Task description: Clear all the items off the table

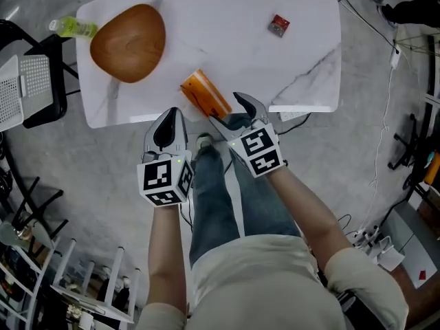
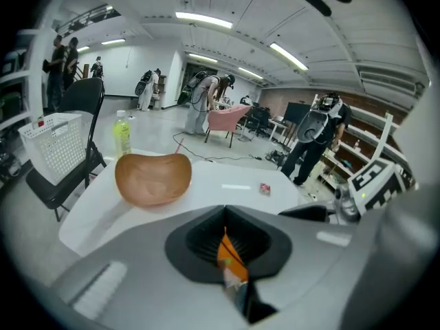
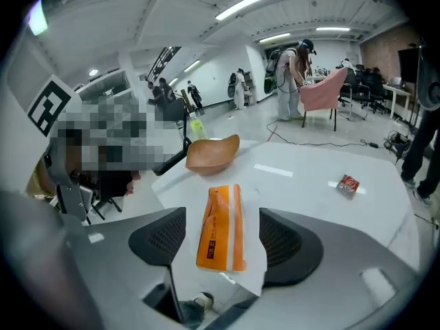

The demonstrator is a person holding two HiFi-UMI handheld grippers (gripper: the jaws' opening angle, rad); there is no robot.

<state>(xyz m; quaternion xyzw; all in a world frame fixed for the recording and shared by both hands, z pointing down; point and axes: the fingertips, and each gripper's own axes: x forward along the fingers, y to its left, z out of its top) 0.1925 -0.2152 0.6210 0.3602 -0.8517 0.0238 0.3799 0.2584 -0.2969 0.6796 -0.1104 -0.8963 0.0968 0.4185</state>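
The orange packet lies flat at the near edge of the desk, about midway along it, its long axis running slantwise away from the person. It looks like a soft film-wrapped pack, so I judge it light, easily squashed and a little slippery on its glossy wrap. Nothing about it seems fragile, though a hard squeeze would likely crumple it. The best hold would be across its narrow width, around the middle of its length, with the pads on the two long sides. A pinch at one end would probably let it droop or slide out.

The right claw stands wide open just over the packet's near end. Its own view shows the packet framed between the two dark pads, with clear space on either side, so nothing is gripped or touched yet. The opening looks ample for the packet's width.

The left claw is closed tight and holds nothing; it sits to the left of the packet, just off the desk's near edge.

Farther off, a wooden bowl rests at the far left with a green bottle beyond it, and a small red wrapper lies at the far right — all still to be cleared.
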